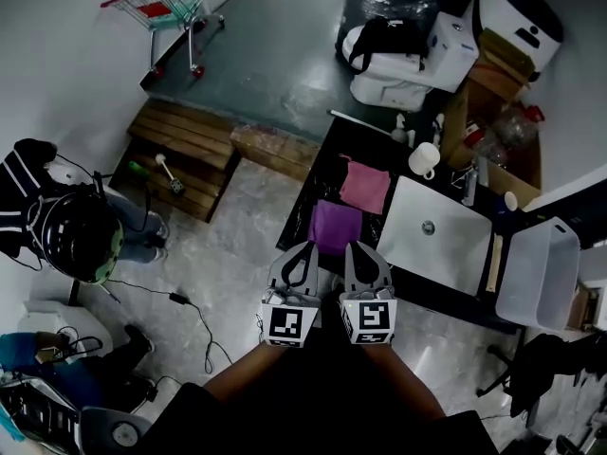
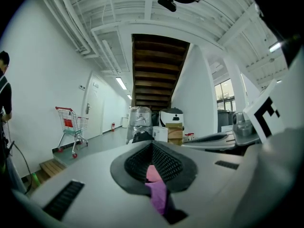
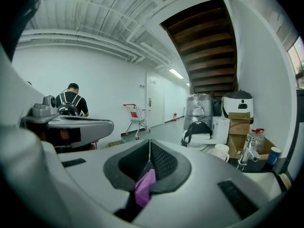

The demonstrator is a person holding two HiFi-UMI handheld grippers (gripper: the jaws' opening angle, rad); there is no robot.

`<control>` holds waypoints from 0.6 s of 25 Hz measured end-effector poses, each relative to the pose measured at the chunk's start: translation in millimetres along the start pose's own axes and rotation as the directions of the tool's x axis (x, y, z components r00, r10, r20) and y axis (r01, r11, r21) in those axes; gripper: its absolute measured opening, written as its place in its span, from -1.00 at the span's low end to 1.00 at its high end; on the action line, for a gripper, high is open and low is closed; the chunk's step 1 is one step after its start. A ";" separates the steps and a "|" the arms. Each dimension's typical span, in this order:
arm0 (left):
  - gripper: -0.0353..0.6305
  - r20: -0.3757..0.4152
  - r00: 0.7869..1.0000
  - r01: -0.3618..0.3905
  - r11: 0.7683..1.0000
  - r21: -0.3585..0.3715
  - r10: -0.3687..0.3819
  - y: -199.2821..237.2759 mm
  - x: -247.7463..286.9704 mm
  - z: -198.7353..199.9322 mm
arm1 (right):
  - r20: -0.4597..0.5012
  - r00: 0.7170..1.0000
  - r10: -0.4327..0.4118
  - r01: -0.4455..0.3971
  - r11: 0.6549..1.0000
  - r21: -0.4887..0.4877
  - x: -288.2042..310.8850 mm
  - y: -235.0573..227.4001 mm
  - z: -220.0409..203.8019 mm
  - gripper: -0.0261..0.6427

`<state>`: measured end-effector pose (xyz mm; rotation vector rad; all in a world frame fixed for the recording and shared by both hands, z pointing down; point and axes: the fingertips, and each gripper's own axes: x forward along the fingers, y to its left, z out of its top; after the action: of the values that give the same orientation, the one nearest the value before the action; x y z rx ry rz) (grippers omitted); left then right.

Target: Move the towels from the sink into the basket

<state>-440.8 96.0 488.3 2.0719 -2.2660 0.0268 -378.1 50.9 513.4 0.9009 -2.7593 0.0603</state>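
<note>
Nothing's in the basket point(image 1: 536, 273) yet; the purple towel point(image 1: 334, 226) and pink towel point(image 1: 365, 185) lie on the bench point(image 1: 330, 154). The left tongs point(image 2: 152, 146) and right tongs point(image 3: 150, 144) are both closed and empty.

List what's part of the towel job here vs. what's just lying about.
Job: purple towel and pink towel, both on the counter beside the white sink; white basket.
Lying about: white mug, red shopping cart, wooden steps.
</note>
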 end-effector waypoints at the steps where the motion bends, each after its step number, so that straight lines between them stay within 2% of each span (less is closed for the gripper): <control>1: -0.85 -0.012 1.000 -0.001 1.000 0.004 0.001 1.5 5.0 -2.3 | -0.007 1.000 0.008 -0.008 1.000 -0.001 5.8 -1.5 -1.0 -0.86; 7: -0.85 -0.038 0.999 -0.024 1.000 -0.003 0.024 5.8 31.4 -13.0 | -0.052 0.998 0.046 -0.046 0.999 -0.010 37.0 -15.1 -16.4 -0.86; 15: -0.85 -0.055 0.997 -0.062 0.998 -0.013 0.061 15.2 53.4 -28.7 | -0.169 0.980 0.106 -0.108 0.994 -0.003 74.0 -22.9 -68.7 -0.86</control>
<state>-459.5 46.0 520.9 1.9694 -2.2900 0.0696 -408.0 -2.5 596.9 0.7086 -2.6443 0.1315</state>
